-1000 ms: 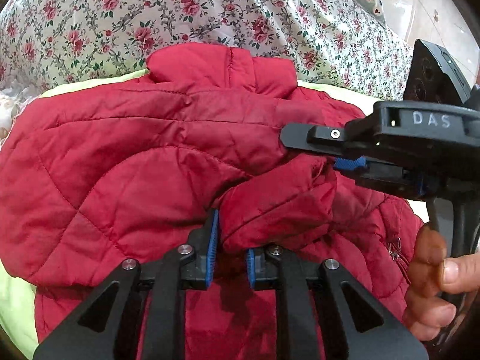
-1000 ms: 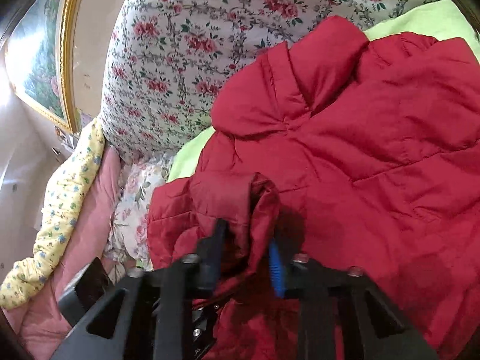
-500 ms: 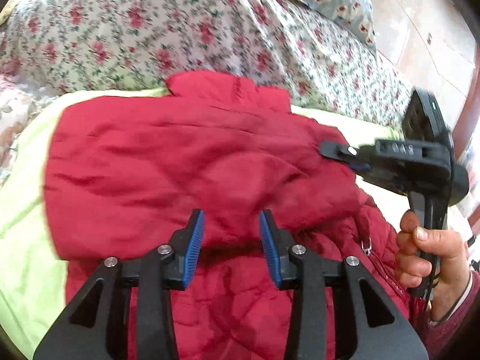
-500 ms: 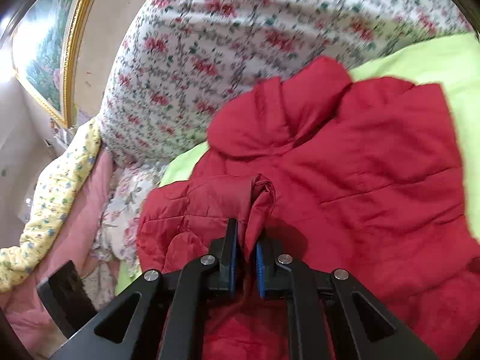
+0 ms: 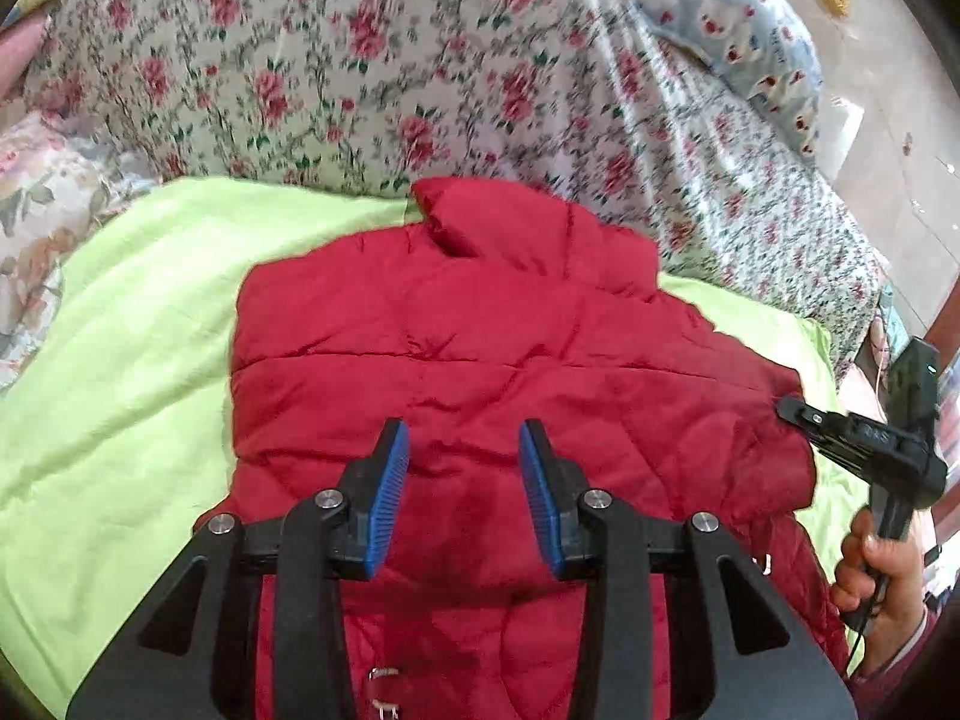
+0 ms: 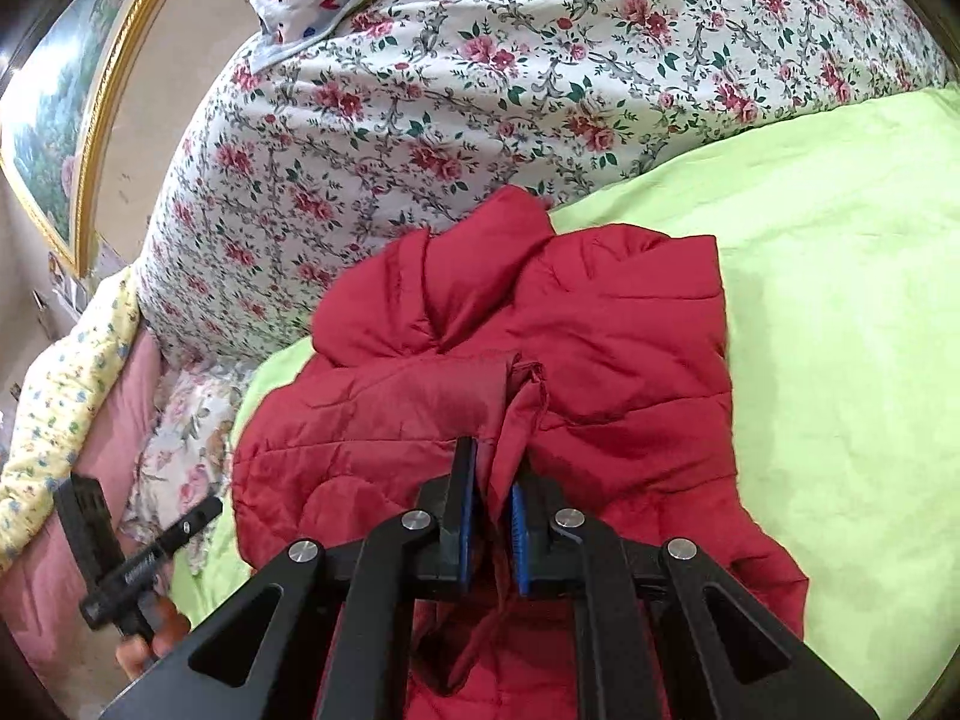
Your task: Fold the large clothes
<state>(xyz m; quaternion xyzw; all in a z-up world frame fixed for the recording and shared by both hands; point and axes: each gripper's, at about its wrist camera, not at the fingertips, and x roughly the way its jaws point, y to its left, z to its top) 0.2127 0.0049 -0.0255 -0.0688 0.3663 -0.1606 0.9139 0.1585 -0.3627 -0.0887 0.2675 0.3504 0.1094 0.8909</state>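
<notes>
Your left hand-held gripper [image 5: 462, 483] tilted down over the jacket [image 5: 480, 360] on the bed [image 5: 120, 330], jaws parted, holding nothing, your right hand-held gripper [image 6: 491, 501] angled down, clenched on a jacket fold.

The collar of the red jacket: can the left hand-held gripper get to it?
Probably yes. The left hand-held gripper is open and empty over the jacket, and nothing lies between it and the collar ahead.
</notes>
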